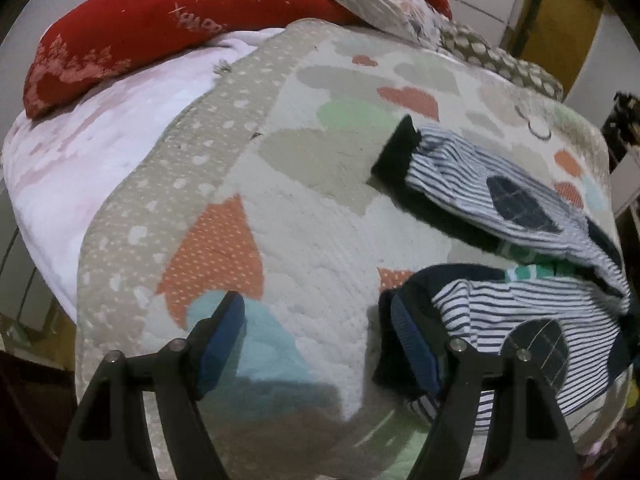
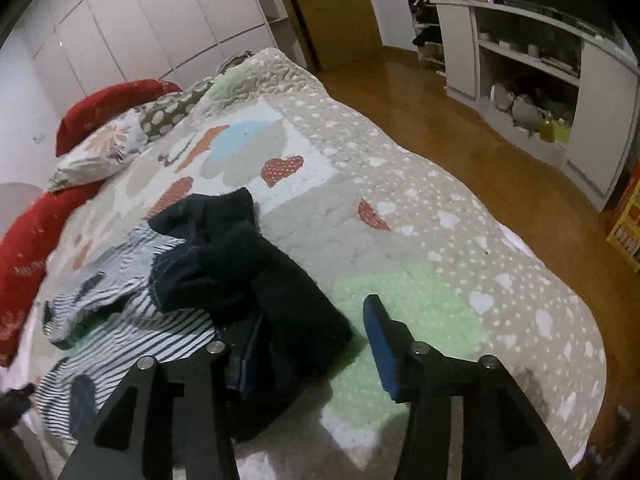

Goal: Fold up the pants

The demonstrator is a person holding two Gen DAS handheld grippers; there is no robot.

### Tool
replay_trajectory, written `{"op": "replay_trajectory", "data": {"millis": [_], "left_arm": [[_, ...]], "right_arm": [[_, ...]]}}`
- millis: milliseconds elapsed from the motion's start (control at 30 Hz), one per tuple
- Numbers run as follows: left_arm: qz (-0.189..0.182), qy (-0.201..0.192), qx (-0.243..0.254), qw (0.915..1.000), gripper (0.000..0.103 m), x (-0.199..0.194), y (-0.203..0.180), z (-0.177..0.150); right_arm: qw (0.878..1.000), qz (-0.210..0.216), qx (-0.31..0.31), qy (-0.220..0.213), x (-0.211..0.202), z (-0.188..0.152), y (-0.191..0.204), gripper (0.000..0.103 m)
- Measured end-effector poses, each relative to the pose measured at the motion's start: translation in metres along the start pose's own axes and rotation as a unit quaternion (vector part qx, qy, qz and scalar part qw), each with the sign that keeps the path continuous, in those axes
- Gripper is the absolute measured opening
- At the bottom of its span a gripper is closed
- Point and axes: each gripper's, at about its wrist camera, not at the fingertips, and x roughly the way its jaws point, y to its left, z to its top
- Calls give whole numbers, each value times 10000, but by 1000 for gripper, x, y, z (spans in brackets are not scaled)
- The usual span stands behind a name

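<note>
Small striped navy-and-white pants point(image 1: 516, 312) with dark knee patches and dark cuffs lie crumpled on the patterned quilt point(image 1: 320, 216). In the left wrist view my left gripper point(image 1: 316, 320) is open, its right finger point(image 1: 412, 340) touching the near leg's dark cuff point(image 1: 386, 344). The far leg's cuff point(image 1: 394, 156) lies further back. In the right wrist view the pants point(image 2: 132, 312) lie at the left with the dark waistband end point(image 2: 248, 264) bunched up. My right gripper point(image 2: 312, 336) is open, its left finger partly hidden under the dark fabric.
Red pillows point(image 1: 132, 32) and a floral pillow point(image 1: 384, 0) lie at the head of the bed. A pink blanket point(image 1: 80, 152) lies beside the quilt. The bed edge drops to a wooden floor point(image 2: 460, 132), with white shelving point(image 2: 540, 80) beyond.
</note>
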Motion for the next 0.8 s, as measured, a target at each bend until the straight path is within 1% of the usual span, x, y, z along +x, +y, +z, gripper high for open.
{"op": "replay_trajectory", "data": {"millis": [33, 133, 233, 300, 333, 367, 400, 433, 500, 533, 567, 600, 633, 667, 733, 767, 800], "left_arm": [[-15, -38, 14, 10000, 75, -2, -1, 1], [-77, -232, 52, 9997, 75, -13, -5, 8], [-107, -349, 116, 9993, 75, -22, -9, 17], [-185, -357, 195, 9990, 75, -23, -18, 23], [-230, -354, 266, 9988, 75, -23, -25, 25], [-310, -330, 386, 9982, 75, -21, -36, 27], [-386, -299, 473, 9977, 75, -20, -45, 29], [-482, -267, 548, 9970, 75, -18, -55, 30], [-845, -189, 644, 9942, 75, -12, -80, 39], [-1067, -120, 632, 9922, 75, -6, -92, 47], [-1209, -67, 617, 9907, 75, 1, -102, 53], [-1305, -23, 622, 9895, 75, 10, -111, 59], [-1345, 26, 645, 9888, 75, 19, -119, 64], [-1311, 122, 684, 9889, 75, 33, -128, 68], [-1101, 410, 688, 9907, 75, 62, -136, 69], [-1073, 520, 684, 9905, 75, 71, -136, 67], [-1077, 560, 681, 9903, 75, 77, -134, 65]], "right_arm": [[10000, 43, 46, -30, -5, 0, -3, 57], [9996, 101, 112, -222, -21, 1, -5, 58], [9973, -205, 22, -708, -44, 7, 3, 58], [9948, -312, 33, -969, -56, 12, 9, 59], [9937, -288, 35, -1079, -61, 14, 14, 59], [9938, -155, -20, -1100, -63, 16, 21, 59], [9946, -3, -109, -1032, -62, 19, 29, 59], [9957, 233, -240, -868, -55, 22, 42, 59], [9944, 843, -389, -498, -38, 27, 68, 59], [9910, 1239, -432, -264, -27, 29, 83, 59], [9856, 1632, -453, -35, -13, 33, 99, 59], [9806, 1903, -446, 122, -2, 34, 111, 59], [9740, 2201, -419, 327, 12, 35, 124, 59], [9667, 2461, -378, 593, 30, 37, 138, 59], [9543, 2762, -197, 1123, 63, 35, 153, 59], [9486, 2829, -86, 1417, 80, 32, 157, 59], [9488, 2726, -10, 1596, 93, 28, 156, 58]]}}
